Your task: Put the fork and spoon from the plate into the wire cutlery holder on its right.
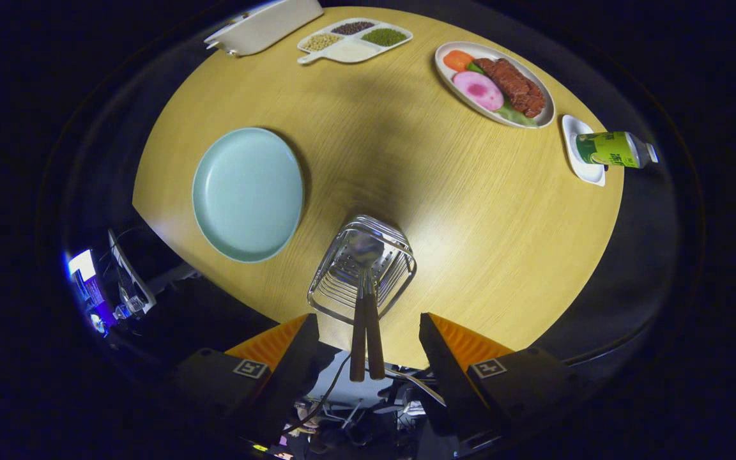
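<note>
So your gripper [368, 332] was wide open, fingers spread apart and holding nothing, hanging right above the one wire cutlery holder [361, 268] on the round table [368, 153]. Two wooden handles stuck up out of it side by side between the fingers: the spoon [375, 319], bowl down in the wires, and the fork [358, 332], though its head was tangled in the wire and hard to make out. One teal plate [248, 193] sat bare just left of the holder. Further off: one divided tray of beans [355, 41], one oval dish of food [494, 84], one bottle [617, 149] lying on a small white dish [582, 169], and a white container [266, 25] cut off at the far edge.
</note>
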`<action>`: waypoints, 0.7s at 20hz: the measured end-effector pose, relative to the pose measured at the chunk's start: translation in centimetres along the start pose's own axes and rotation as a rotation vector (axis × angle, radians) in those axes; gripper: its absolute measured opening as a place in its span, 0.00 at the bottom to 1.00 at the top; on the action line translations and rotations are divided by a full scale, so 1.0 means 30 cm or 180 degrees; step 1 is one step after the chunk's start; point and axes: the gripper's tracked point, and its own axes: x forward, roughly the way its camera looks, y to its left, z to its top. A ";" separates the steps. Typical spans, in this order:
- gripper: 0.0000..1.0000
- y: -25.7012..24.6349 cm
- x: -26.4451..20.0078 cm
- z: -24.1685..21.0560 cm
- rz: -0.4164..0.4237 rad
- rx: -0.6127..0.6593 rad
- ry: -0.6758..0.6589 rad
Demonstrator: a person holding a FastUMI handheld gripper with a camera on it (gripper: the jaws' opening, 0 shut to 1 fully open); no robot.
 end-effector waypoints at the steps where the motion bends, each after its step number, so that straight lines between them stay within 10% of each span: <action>1: 0.98 -0.014 -0.024 0.002 -0.0020 -0.0016 -0.0180; 14: 0.98 -0.179 -0.443 0.043 -0.0612 0.0350 -0.2871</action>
